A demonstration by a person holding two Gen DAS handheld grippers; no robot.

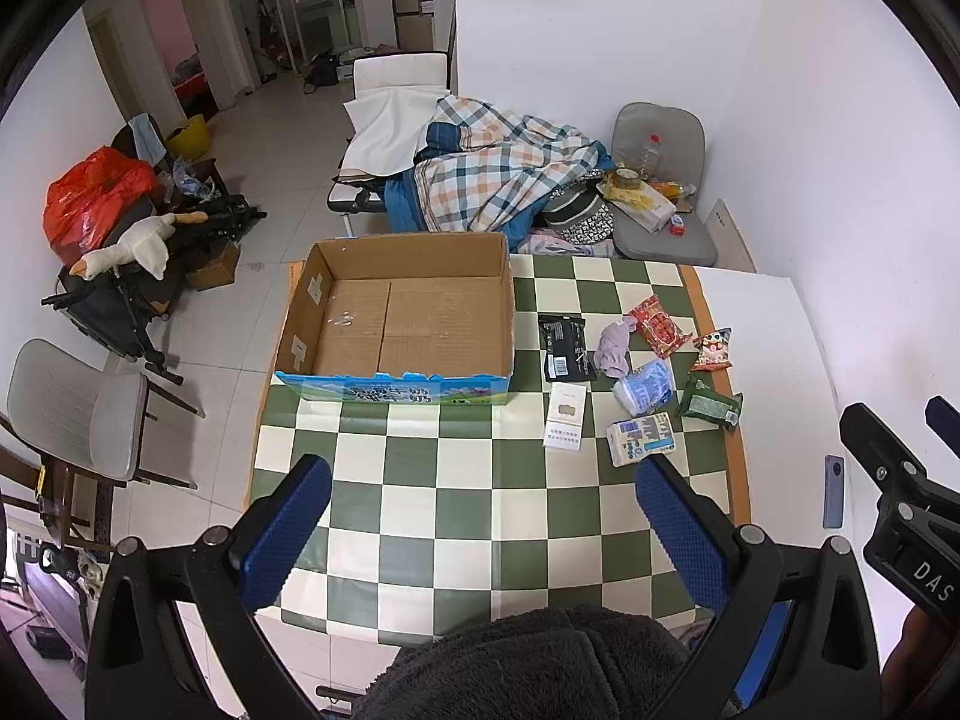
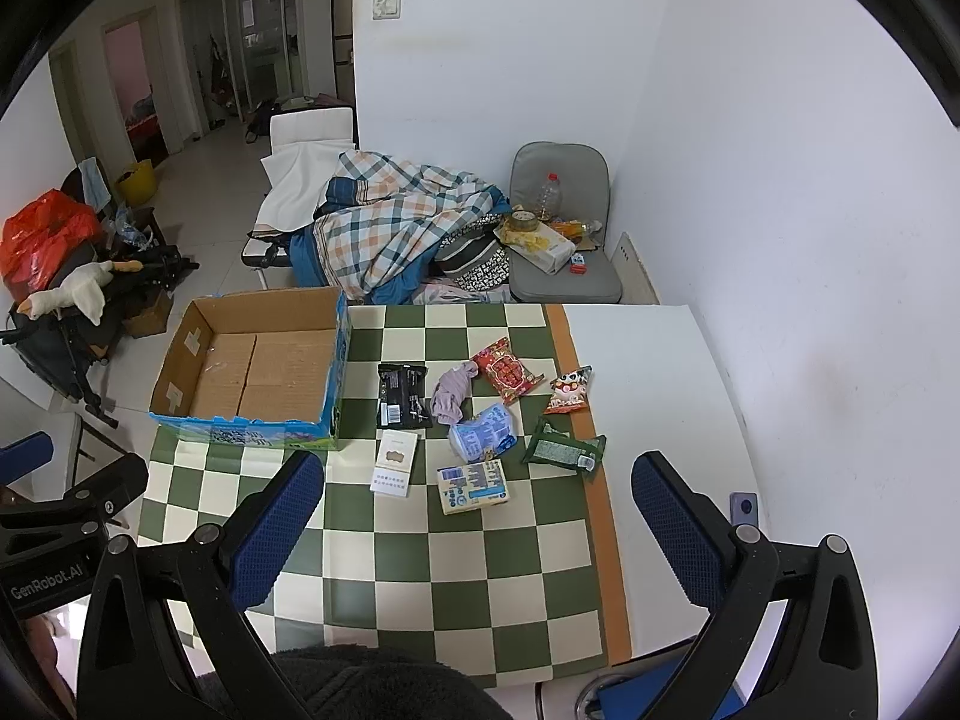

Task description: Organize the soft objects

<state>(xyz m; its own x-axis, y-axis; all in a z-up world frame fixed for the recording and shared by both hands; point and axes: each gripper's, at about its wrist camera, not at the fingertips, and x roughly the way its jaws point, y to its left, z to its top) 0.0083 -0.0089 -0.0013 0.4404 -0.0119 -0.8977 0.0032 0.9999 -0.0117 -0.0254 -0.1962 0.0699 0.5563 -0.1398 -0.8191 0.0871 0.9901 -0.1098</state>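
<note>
An empty open cardboard box (image 1: 414, 324) (image 2: 258, 369) stands on the far left of the green-and-white checked table (image 1: 468, 516) (image 2: 468, 570). To its right lies a cluster of soft packets: a black pouch (image 1: 564, 348) (image 2: 401, 403), a mauve cloth (image 1: 615, 348) (image 2: 453, 393), a red snack bag (image 1: 660, 325) (image 2: 509, 377), a blue-white pack (image 1: 645, 387) (image 2: 483, 435), a green packet (image 1: 708, 405) (image 2: 564, 450), a tissue pack (image 1: 639, 438) (image 2: 474, 486) and a white card box (image 1: 565, 417) (image 2: 394, 462). My left gripper (image 1: 480, 519) and right gripper (image 2: 480, 516) are open, empty, above the near table.
A small cartoon snack bag (image 1: 713, 351) (image 2: 569, 393) lies at the cloth's orange edge. A phone (image 1: 835, 492) (image 2: 744, 507) lies on the bare white tabletop at right. Behind the table are a grey chair (image 1: 660, 222) with clutter and a checked quilt (image 1: 498, 174). Another chair (image 1: 78, 414) stands at left.
</note>
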